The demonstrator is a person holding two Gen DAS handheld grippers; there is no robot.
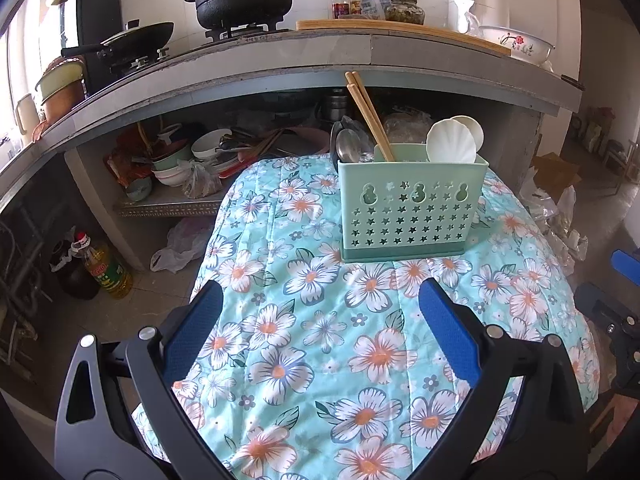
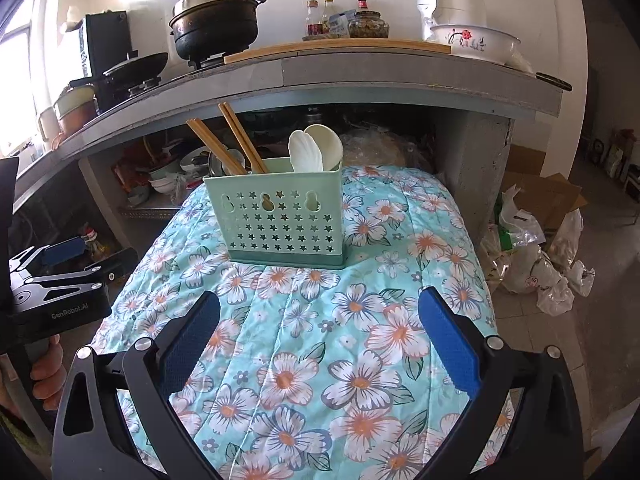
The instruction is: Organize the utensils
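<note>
Wide bare stretch of floral quilted cloth [image 2: 304,360] in front of the mint-green utensil caddy [image 2: 280,216], no clutter up to the cloth's rounded edges. Right gripper [image 2: 320,344] well short of the caddy, tilted downward, jaws spread wide, nothing between. Left gripper [image 1: 320,340] likewise spread and empty, angled down before the caddy. Upright in the caddy: wooden chopsticks [image 2: 240,140], white shell-shaped spoons [image 2: 312,148], metal spoons [image 1: 348,144]. Behind the caddy, concrete kitchen counter [image 2: 400,68] with blackened pot [image 2: 216,28].

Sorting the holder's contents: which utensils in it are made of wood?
The chopsticks, leaning left in the green holder. They are thin brown sticks; the spoons are white, and the ladles are shiny metal.
</note>
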